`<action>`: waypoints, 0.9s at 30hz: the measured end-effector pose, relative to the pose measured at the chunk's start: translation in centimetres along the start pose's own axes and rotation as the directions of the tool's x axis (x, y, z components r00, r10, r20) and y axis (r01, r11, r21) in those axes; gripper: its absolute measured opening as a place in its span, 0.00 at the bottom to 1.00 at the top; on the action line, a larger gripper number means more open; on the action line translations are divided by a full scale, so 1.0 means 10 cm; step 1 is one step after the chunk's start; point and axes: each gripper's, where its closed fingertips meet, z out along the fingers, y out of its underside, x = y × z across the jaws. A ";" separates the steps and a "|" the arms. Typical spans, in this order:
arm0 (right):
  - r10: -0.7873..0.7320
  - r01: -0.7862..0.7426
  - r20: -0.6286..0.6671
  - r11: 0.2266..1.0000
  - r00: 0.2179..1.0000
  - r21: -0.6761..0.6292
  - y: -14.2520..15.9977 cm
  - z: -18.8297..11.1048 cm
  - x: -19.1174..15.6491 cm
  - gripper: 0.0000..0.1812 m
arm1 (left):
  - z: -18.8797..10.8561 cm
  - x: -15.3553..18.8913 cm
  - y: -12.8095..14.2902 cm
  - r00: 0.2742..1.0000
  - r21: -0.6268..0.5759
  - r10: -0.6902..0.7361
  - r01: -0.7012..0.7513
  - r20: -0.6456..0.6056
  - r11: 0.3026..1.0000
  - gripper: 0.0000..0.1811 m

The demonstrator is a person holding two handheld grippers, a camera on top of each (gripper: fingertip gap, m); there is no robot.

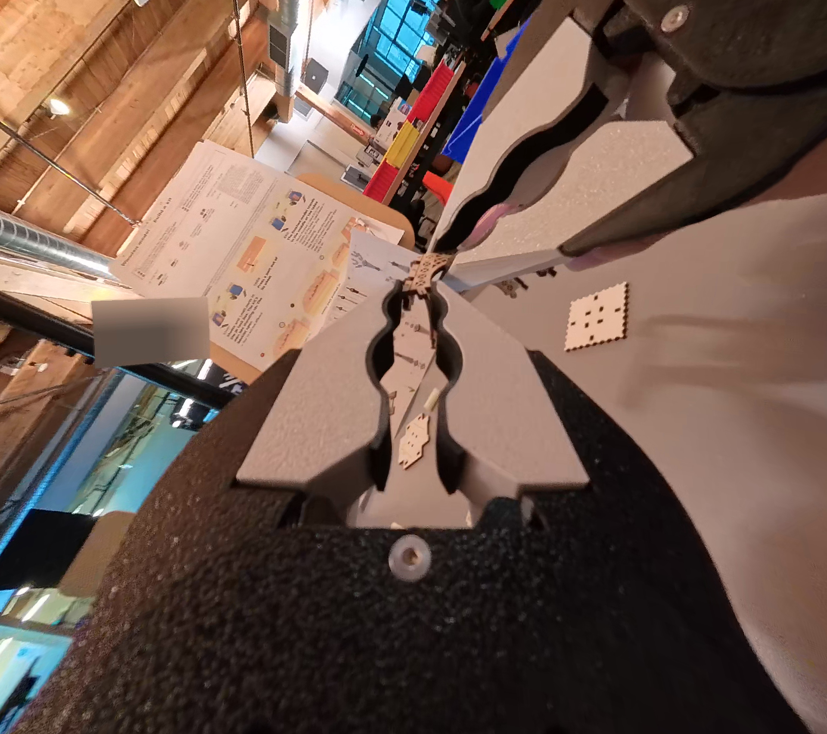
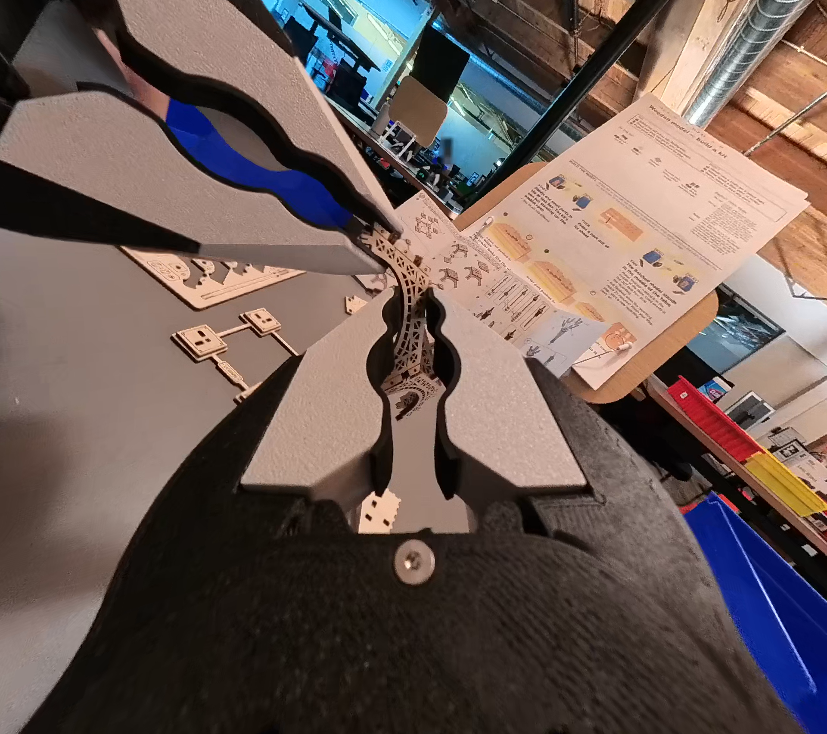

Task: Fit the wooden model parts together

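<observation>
In the right wrist view, my right gripper (image 2: 411,297) is shut on a curved, lattice-cut wooden tower piece (image 2: 414,336) that runs between its fingers, held above the grey table (image 2: 89,354). My left gripper (image 2: 380,248) comes in from the upper left and pinches the top end of that lattice piece. In the left wrist view, my left gripper (image 1: 418,294) is shut on a small lattice wooden part (image 1: 425,271). The right gripper (image 1: 445,254) meets it from the upper right, tip to tip. How the parts join is hidden by the fingertips.
A square slotted wooden plate (image 1: 597,316) and small loose parts (image 1: 414,441) lie on the table. A punched-out parts sheet (image 2: 210,278) and a sprue of square pieces (image 2: 201,341) lie at the left. Instruction sheets (image 2: 626,247) stand behind. A blue bin (image 2: 760,600) is at the right. The grippers are tip to tip, or close to it.
</observation>
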 end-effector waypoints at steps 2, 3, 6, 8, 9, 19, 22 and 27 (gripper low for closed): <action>-0.012 0.012 -0.006 1.000 1.000 0.003 -0.01 -0.01 0.01 0.04 | -0.01 0.00 -0.01 0.999 0.022 -0.040 0.040 -0.013 0.999 0.05; -0.033 0.034 -0.015 0.999 0.999 0.001 -0.01 -0.01 0.01 0.04 | -0.01 0.00 -0.01 0.998 0.026 -0.054 0.055 -0.019 0.998 0.06; -0.089 0.089 -0.031 0.996 0.996 -0.016 0.00 -0.01 0.02 0.04 | -0.02 0.00 0.01 0.998 0.013 -0.044 0.044 -0.035 0.999 0.08; -0.145 0.143 -0.051 0.989 0.988 -0.029 0.01 0.00 0.04 0.04 | -0.04 0.00 0.01 0.998 -0.007 -0.025 0.025 -0.059 1.000 0.07; -0.176 0.174 -0.063 0.984 0.982 -0.032 0.00 -0.01 0.06 0.04 | -0.04 0.01 0.01 0.997 -0.016 -0.021 0.020 -0.070 1.000 0.06; -0.384 0.371 -0.110 0.920 0.917 -0.123 0.03 -0.01 0.10 0.04 | -0.02 0.04 0.05 0.996 -0.099 -0.024 0.016 -0.084 0.995 0.06; -0.405 0.389 -0.111 0.910 0.907 -0.142 0.04 -0.01 0.11 0.04 | 0.00 0.05 0.06 0.995 -0.109 -0.058 0.049 -0.084 0.993 0.06; -0.432 0.412 -0.101 0.895 0.896 -0.168 0.08 0.00 0.11 0.04 | 0.01 0.08 0.07 0.991 -0.126 -0.088 0.075 -0.099 0.989 0.05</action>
